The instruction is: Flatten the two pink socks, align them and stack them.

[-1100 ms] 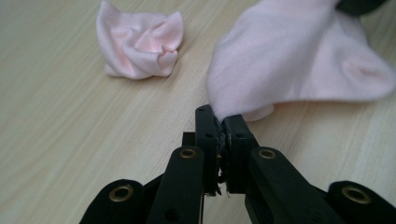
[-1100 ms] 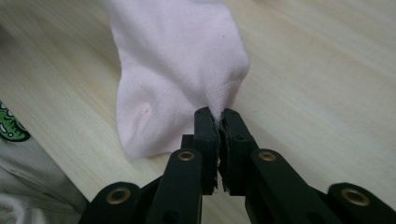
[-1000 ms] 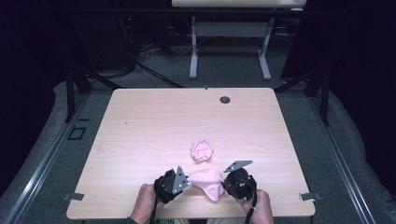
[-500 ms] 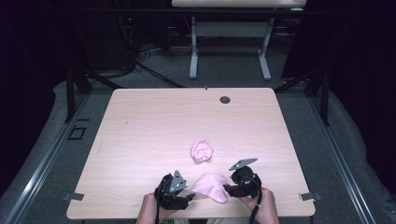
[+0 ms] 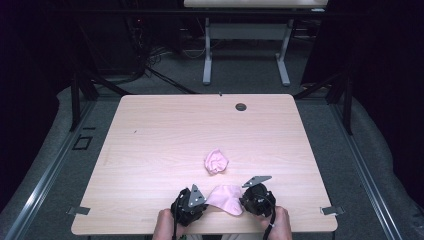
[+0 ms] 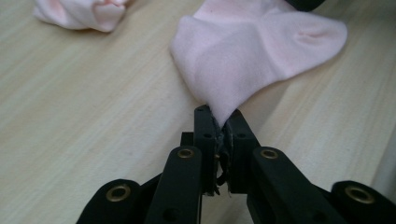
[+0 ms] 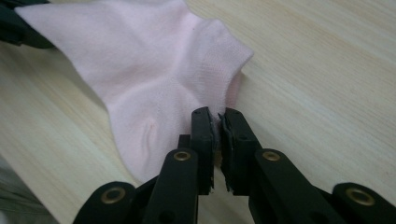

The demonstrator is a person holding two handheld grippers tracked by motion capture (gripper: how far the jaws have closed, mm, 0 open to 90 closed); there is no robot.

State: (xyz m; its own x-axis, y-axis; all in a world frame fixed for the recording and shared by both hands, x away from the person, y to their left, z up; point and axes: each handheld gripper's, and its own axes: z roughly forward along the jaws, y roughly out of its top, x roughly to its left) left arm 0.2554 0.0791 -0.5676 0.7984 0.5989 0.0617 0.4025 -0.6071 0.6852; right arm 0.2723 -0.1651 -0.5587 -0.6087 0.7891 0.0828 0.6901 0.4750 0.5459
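Just closed again after a brief opening: left gripper [image 6: 218, 125] and right gripper [image 7: 217, 122], each pinching an opposite edge of the flat pink sock [image 5: 226, 198] near the table's [image 5: 150, 130] front edge. Re-gripped, probably ready for folding; balled pink sock [image 5: 216, 161] lying just behind.

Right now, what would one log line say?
left tool: shut on sock | right tool: shut on sock | balled sock: apart, on table

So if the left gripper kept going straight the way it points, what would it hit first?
The flat pink sock its fingers have just closed on; beyond that, probably the right gripper at the sock's other end, though depth is unclear.
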